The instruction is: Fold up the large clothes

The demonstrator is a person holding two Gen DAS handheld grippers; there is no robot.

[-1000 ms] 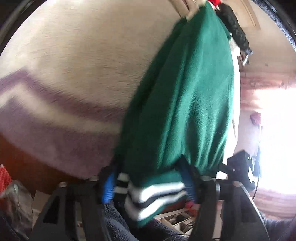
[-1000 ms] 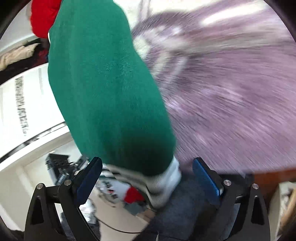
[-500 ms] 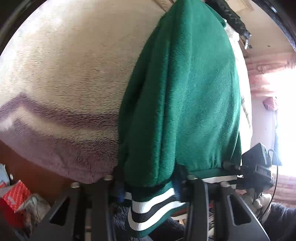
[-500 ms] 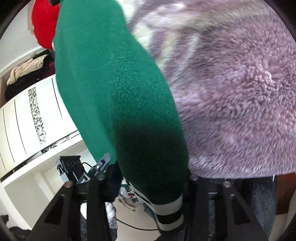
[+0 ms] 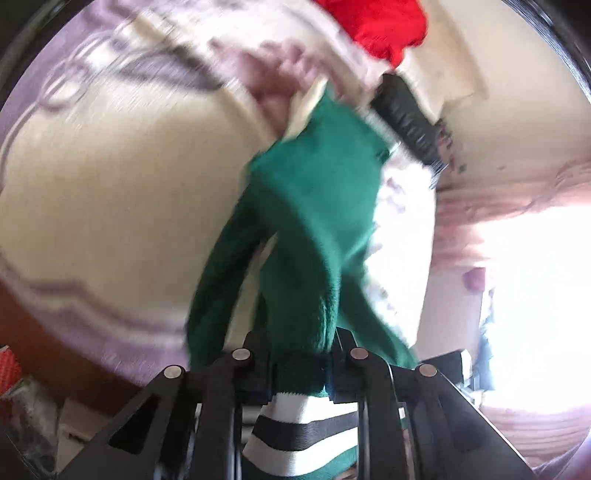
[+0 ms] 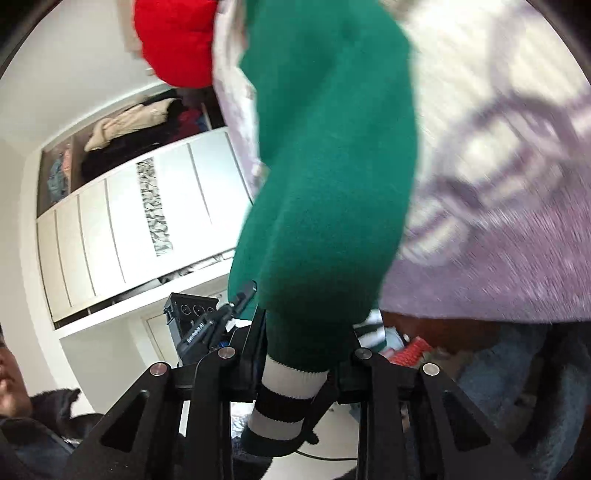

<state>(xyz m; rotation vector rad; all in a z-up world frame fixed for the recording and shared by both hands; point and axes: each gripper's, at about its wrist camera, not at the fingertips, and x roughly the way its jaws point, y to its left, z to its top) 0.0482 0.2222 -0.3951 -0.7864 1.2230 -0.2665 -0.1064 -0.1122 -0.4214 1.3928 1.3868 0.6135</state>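
A green fleece garment [image 5: 314, 221] with white and black striped ribbing stretches from both grippers out over a cream and purple blanket [image 5: 110, 177]. My left gripper [image 5: 301, 369] is shut on its striped hem. My right gripper [image 6: 303, 363] is shut on another striped edge of the same garment [image 6: 332, 166]. The cloth is lifted and hangs stretched above the blanket [image 6: 498, 184]. The pads of both grippers are hidden by the fabric.
A red garment [image 5: 373, 26] lies at the blanket's far end, also in the right wrist view [image 6: 173, 40]. A dark object [image 5: 406, 118] lies beside it. A white wardrobe [image 6: 140, 225] stands to the right gripper's left. A bright window [image 5: 535, 277] is at right.
Both grippers closed on the garment's striped edges over the last second, then lifted and pulled it back; the views now show more of the room and the red garment.
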